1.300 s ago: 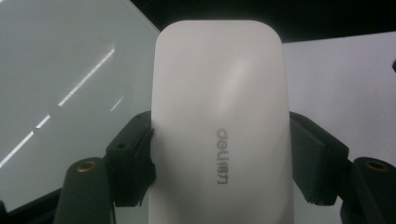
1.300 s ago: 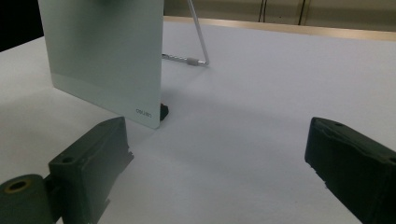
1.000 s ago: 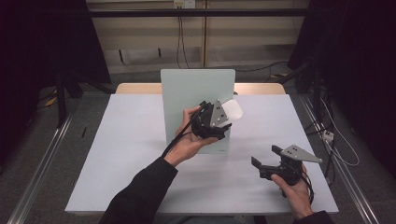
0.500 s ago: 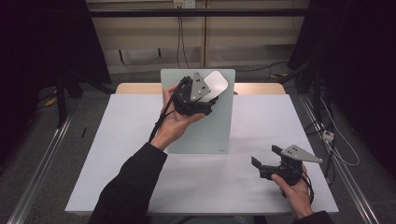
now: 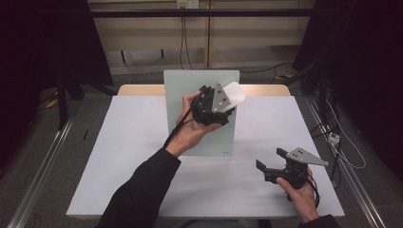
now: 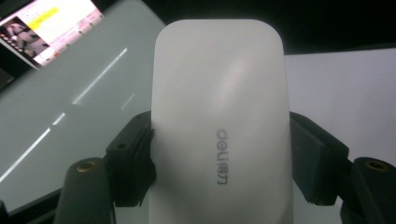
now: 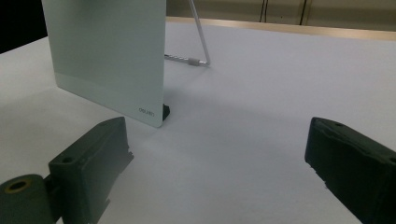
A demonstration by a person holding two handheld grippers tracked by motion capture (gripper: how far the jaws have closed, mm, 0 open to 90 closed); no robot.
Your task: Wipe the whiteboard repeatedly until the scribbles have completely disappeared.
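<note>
1. The left hand-held gripper (image 5: 227,100) is clamped on a white eraser block (image 6: 219,126), pads on its long sides, against the upper part of the upright glass board (image 5: 190,95).
2. The eraser looks light, rigid and smooth; mid-body is the safest hold.
3. The right hand-held gripper (image 5: 271,160) hangs open over the counter (image 5: 119,156).

High overhead view (jaw-level gripper closeups)

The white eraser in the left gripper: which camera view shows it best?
The left gripper view: the white eraser shows large between both fingers, logo readable. The high view shows it small and partly hidden.
</note>
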